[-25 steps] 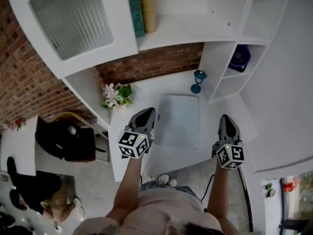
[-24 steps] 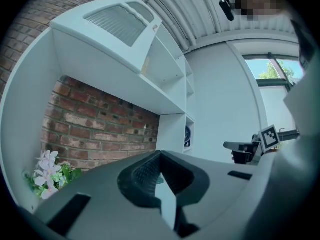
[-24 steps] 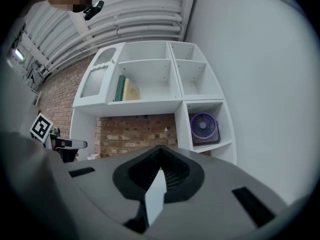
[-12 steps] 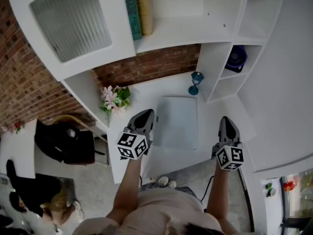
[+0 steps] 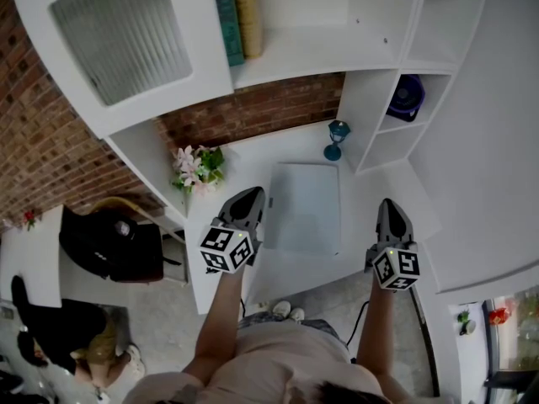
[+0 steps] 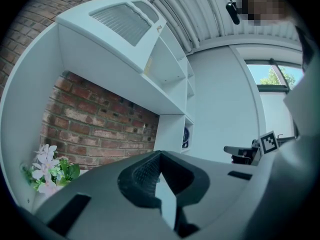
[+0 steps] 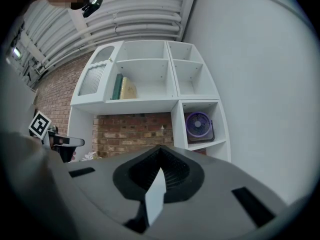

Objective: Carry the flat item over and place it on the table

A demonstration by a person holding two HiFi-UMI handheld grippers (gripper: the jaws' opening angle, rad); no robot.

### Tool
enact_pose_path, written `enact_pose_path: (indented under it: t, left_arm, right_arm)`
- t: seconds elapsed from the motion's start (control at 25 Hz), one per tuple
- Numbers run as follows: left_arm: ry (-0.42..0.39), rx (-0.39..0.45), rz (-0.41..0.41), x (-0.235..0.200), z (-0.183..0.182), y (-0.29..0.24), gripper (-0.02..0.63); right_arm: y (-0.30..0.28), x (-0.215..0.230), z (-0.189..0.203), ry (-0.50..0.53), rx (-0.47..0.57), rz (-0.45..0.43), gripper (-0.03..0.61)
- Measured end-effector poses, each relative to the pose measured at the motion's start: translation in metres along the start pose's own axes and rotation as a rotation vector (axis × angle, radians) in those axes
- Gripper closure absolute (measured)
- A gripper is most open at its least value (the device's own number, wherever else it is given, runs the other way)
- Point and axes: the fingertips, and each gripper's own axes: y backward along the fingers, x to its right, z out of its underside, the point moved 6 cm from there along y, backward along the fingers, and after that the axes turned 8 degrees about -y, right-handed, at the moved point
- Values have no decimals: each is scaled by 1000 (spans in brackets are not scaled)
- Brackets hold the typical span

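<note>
A flat pale grey-blue item (image 5: 305, 207) lies on the white table (image 5: 253, 154) under the shelves. My left gripper (image 5: 251, 199) hovers just beside its left edge, jaws shut with nothing held. My right gripper (image 5: 390, 209) is off to the right of the item, clearly apart from it, also shut and empty. In the left gripper view the closed jaws (image 6: 161, 184) point at the brick wall and shelf. In the right gripper view the shut jaws (image 7: 160, 176) face the shelving.
A bunch of flowers (image 5: 198, 167) stands at the table's back left and a blue goblet (image 5: 336, 140) at the back right. A purple fan (image 7: 198, 125) sits in a shelf cubby, books (image 5: 238, 15) above. A black bag (image 5: 114, 242) rests left of the table.
</note>
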Motion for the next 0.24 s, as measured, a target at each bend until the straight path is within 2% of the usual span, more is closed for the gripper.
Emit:
enact_pose_path:
  t: [0.24]
  left_arm:
    - [5, -7, 4, -4, 3, 2, 586]
  right_arm:
    - [0, -4, 5, 0, -8, 3, 563]
